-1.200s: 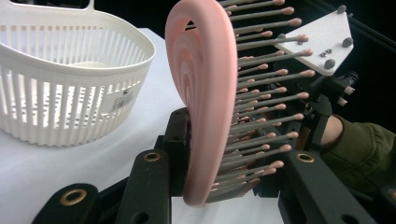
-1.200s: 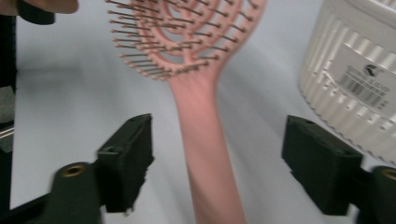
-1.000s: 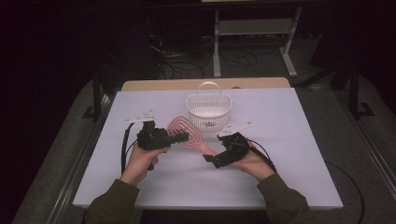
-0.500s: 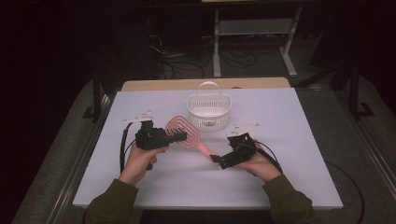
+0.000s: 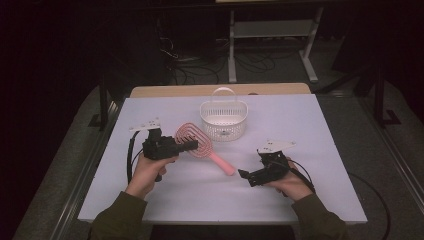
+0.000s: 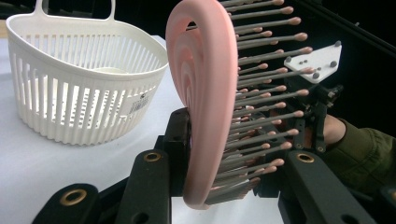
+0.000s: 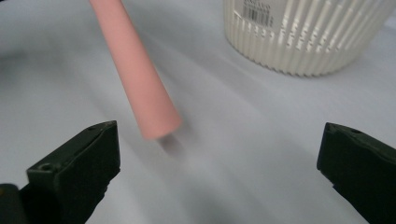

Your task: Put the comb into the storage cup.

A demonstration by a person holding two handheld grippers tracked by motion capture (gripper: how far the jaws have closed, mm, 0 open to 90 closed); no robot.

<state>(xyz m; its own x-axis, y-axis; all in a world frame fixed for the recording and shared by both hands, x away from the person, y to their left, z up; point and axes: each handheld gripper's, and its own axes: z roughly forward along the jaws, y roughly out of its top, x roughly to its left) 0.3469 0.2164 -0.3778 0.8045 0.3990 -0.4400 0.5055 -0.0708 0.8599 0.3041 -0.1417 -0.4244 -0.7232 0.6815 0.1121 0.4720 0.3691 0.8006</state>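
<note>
Hairbrush, pink with a looped open head, sat clamped at its head in the left tongs, handle slanting down toward the white counter. Right tongs gaped wide and empty just short of the handle tip. Behind stood a white slatted basket bearing a barcode sticker, print unreadable.

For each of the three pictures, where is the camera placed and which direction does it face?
High view: above the person's side, facing forward and down on the white table; both forearms show.
Left gripper view: on the left gripper, along jaws clamping the pink plastic hairbrush.
Right gripper view: on the right gripper, open jaws toward the brush handle.
Shared: white slatted plastic basket.
</note>
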